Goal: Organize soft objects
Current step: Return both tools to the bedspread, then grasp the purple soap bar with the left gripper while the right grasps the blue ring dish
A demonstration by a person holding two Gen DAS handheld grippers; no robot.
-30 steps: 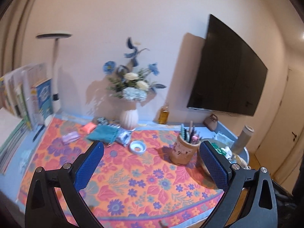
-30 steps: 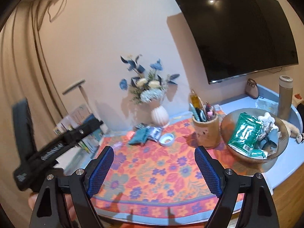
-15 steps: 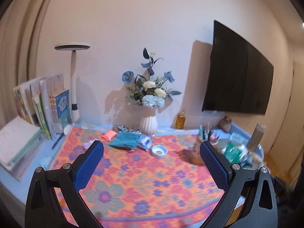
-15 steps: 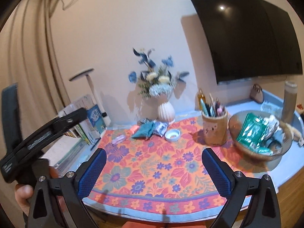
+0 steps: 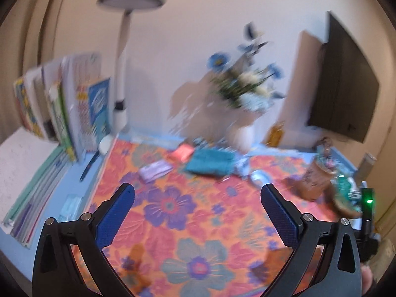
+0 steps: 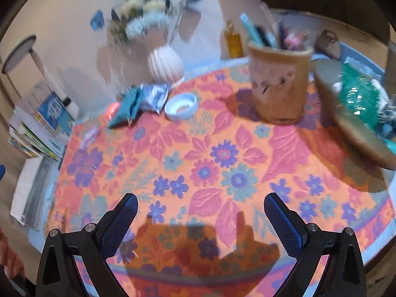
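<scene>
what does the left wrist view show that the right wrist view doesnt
Only the left wrist view: the dark wall screen, the pen beside the books, and the left claw, open. Only the right wrist view: the bowl holding a green packet, seen clearly, and the right claw, open. Both: the floral cloth, white vase, teal pouch, white lid, pencil cup, lamp and books.

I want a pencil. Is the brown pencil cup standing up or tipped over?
Standing up. The pencil cup sits flat on the flowery cloth, and its pens poke up out of the top.
</scene>
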